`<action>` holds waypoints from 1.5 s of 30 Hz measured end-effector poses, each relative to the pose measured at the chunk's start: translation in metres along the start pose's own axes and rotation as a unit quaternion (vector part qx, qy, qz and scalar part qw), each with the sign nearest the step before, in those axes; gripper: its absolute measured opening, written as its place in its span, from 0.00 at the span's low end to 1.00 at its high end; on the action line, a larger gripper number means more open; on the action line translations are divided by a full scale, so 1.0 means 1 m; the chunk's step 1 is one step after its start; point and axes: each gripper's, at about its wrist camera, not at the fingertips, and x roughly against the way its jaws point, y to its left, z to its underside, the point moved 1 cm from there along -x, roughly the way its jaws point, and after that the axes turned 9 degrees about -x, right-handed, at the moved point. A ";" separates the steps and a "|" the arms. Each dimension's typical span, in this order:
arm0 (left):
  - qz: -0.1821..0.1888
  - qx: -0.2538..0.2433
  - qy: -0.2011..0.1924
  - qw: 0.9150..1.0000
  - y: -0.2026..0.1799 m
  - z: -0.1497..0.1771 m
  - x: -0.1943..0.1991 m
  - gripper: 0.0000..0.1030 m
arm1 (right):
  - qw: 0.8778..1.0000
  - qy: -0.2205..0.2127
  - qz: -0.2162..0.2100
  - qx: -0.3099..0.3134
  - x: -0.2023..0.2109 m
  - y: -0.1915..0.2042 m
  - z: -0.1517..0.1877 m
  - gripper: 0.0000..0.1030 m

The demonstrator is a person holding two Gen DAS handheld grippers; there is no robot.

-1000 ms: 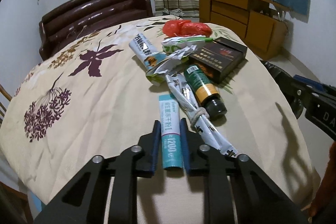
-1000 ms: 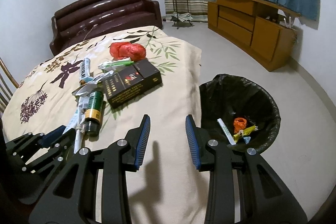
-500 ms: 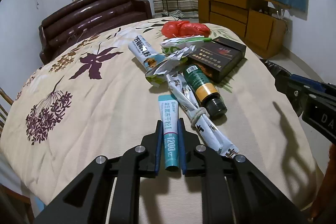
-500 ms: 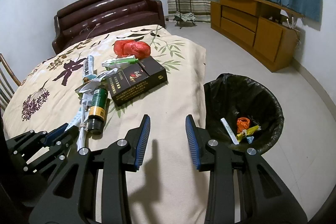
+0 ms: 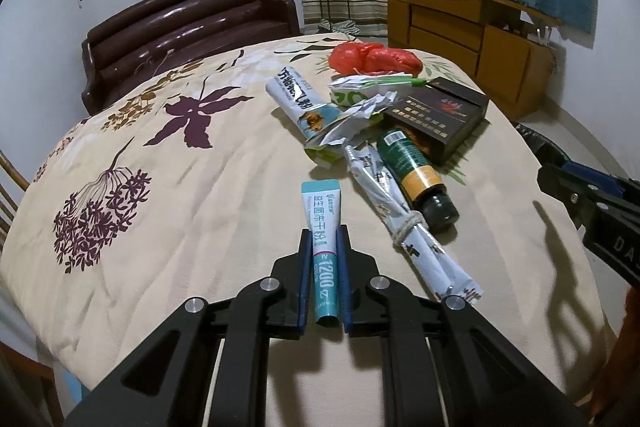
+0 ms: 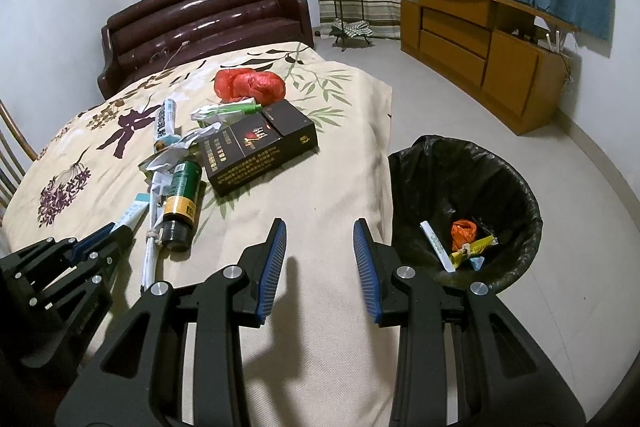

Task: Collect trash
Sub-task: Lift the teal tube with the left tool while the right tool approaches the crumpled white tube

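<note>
The blue pads of the left gripper [image 5: 324,243] have just squeezed shut on a small teal and white tube [image 5: 322,227], which sticks out past the tips and lies on the table, while the right gripper [image 6: 319,233] waits with its pads apart and nothing between them, above the near edge of the cloth. Everything sits on a big table under a cream cloth with purple flowers and green leaves [image 5: 168,195]. Beside the table on the floor stands a round bin with a black bag [image 6: 516,195], with a few bits of trash already at the bottom. On the cloth is a pile of trash. There is a flat black box with gold writing [image 5: 444,115], then a crumpled red plastic bag [image 5: 374,58] at the far end. Touching the box is a green and yellow bottle with a black cap [image 5: 416,175] lying on its side. Next to it is a long white packet tied with string [image 5: 404,227], a white rolled tube with a picture [image 5: 300,99], and some crumpled silver and green wrappers [image 5: 360,107].
</note>
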 end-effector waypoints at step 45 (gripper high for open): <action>0.009 0.014 0.000 1.000 0.029 0.003 -0.008 0.14 | 1.000 0.016 -0.006 0.016 -0.004 0.014 0.011 0.35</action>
